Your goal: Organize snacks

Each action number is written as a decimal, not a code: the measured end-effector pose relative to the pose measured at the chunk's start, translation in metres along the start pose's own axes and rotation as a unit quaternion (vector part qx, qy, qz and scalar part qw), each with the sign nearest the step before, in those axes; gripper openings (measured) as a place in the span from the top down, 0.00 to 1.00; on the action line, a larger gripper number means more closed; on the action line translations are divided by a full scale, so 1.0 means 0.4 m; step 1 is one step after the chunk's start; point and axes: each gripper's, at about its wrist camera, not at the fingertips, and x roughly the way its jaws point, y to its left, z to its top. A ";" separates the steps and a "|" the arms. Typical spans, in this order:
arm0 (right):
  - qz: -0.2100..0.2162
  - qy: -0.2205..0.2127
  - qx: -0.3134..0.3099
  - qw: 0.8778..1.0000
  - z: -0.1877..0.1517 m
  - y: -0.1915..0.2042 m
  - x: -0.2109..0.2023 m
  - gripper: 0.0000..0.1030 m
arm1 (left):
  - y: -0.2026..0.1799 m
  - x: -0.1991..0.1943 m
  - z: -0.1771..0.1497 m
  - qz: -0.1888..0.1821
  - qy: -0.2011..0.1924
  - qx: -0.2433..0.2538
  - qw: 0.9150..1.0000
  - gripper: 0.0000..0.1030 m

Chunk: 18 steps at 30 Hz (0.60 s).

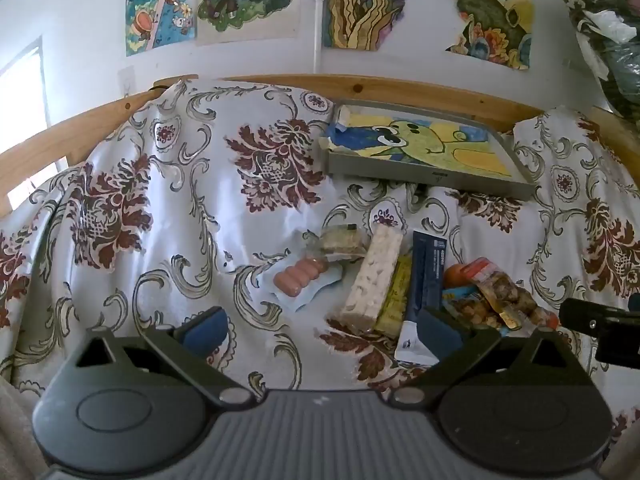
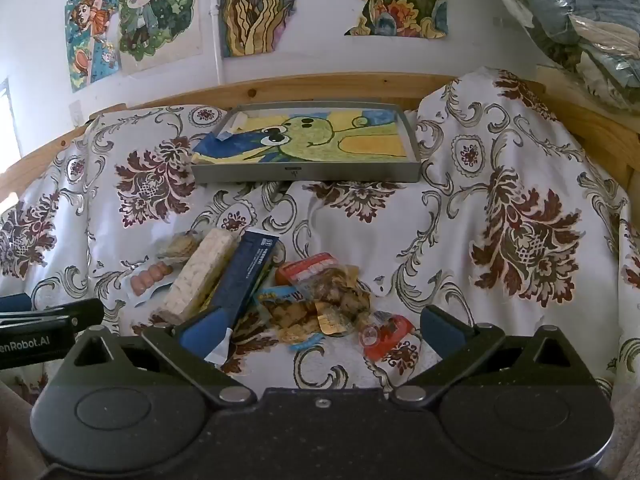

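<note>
Two grippers, both with jaws spread wide and gripping nothing: left gripper [image 1: 322, 326] low over the floral cloth [image 1: 160, 200], right gripper [image 2: 320, 330] low over the snack pile. Snacks heaped together on the cloth, in front of the grey tray [image 2: 308, 174] and apart from it. Pack of small sausages [image 1: 298, 278] at the pile's left edge, with a clear-wrapped cracker pack [image 1: 340, 240] just behind. Long puffed-rice bar [image 1: 374, 276] lying lengthwise, touching a yellow packet [image 1: 396, 300] and a dark blue box [image 1: 428, 276] beside it. Clear bag of brown nuggets [image 2: 336, 300] to the right of the box, partly over a blue-edged packet [image 2: 280, 298]; red-topped packet [image 2: 308, 266] behind, small red-and-clear pack [image 2: 384, 336] nearest the right gripper. Tray holding only a painted sheet with a green creature [image 2: 316, 136], resting against the wooden rail [image 2: 320, 84].
</note>
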 end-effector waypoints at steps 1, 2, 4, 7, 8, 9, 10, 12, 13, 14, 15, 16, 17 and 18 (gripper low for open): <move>0.000 0.000 0.000 1.000 0.000 0.000 0.000 0.01 | 0.000 -0.001 0.000 0.000 0.000 0.000 1.000 0.00; 0.000 0.000 0.000 1.000 0.000 0.000 0.000 0.01 | 0.000 -0.001 -0.001 -0.001 0.001 -0.001 1.000 0.00; 0.000 0.001 -0.001 1.000 0.001 0.001 0.001 0.01 | -0.001 0.001 0.000 -0.001 0.003 0.001 1.000 0.00; 0.000 0.001 0.000 1.000 0.001 0.001 0.001 0.01 | -0.003 -0.001 -0.001 -0.001 0.002 0.002 1.000 0.00; 0.000 0.001 0.000 1.000 0.000 0.001 0.001 0.01 | -0.004 -0.003 -0.002 -0.001 0.002 0.002 1.000 0.00; 0.000 0.001 -0.001 1.000 0.000 0.001 0.001 0.01 | 0.000 0.002 0.001 -0.001 0.004 0.000 1.000 0.00; 0.000 0.001 -0.001 1.000 0.000 0.001 0.001 0.01 | -0.001 0.002 0.001 -0.001 0.004 0.000 1.000 0.00; 0.000 0.001 0.000 1.000 0.000 0.001 0.002 0.01 | 0.000 0.002 0.001 -0.002 0.005 0.000 1.000 0.00; 0.000 0.001 0.000 1.000 0.000 0.001 0.002 0.01 | 0.000 0.002 0.001 -0.002 0.005 0.000 1.000 0.00; 0.000 0.002 0.000 1.000 0.000 0.001 0.002 0.01 | 0.000 0.002 0.001 -0.001 0.005 0.000 1.000 0.00; 0.000 0.002 0.000 1.000 0.000 0.001 0.002 0.01 | -0.001 0.002 0.001 -0.001 0.005 0.000 1.000 0.00; 0.000 0.002 -0.001 1.000 0.000 0.001 0.002 0.01 | -0.001 0.001 0.000 -0.002 0.005 0.000 1.000 0.00; 0.000 0.002 0.000 1.000 0.000 0.001 0.002 0.01 | -0.001 0.002 0.001 -0.002 0.005 0.000 1.000 0.00; 0.000 0.002 0.000 1.000 0.000 0.001 0.002 0.01 | -0.001 0.002 0.000 -0.002 0.005 0.000 1.000 0.00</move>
